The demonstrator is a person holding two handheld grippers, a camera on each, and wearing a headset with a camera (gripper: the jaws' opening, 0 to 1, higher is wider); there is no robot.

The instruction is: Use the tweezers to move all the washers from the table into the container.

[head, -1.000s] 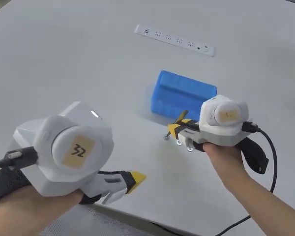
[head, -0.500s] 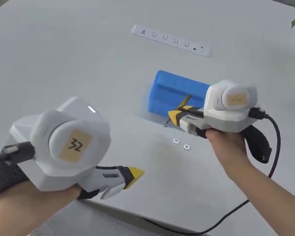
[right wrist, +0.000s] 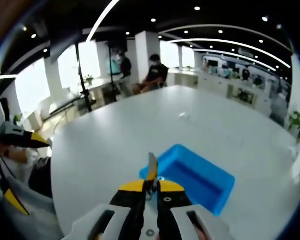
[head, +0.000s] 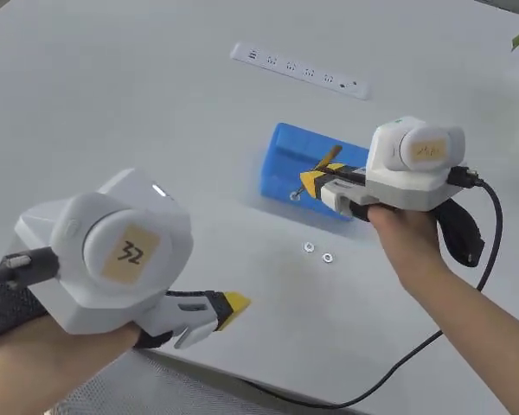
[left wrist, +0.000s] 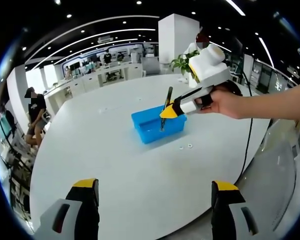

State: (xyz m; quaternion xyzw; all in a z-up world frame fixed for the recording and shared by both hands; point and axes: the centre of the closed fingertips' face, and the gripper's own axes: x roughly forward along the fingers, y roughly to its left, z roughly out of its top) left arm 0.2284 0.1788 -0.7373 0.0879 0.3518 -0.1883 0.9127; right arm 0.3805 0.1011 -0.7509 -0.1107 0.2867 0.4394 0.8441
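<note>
Blue box [head: 285, 164] is where the action sits: the right tongs [head: 317, 183] hang over its near edge, jaws pinched tight on the tweezers [head: 329, 159], whose tips point down into the box. Something small and ring-like sits at the tweezer tips in the head view. It looks like a washer on its way in, though it is too tiny to call for certain.

Out on the pale surface [head: 156, 104], just in front of the box, two washers [head: 309, 248] lie side by side, close together but not touching, waiting their turn. Whether any are already inside the box I cannot tell; its floor reads as plain blue in the right gripper view.

The left tongs [left wrist: 154, 186] sit well back near the edge of the surface, jaws spread wide with nothing between them.

So by my reckoning, one drop is in hand and at least two pickups remain.
</note>
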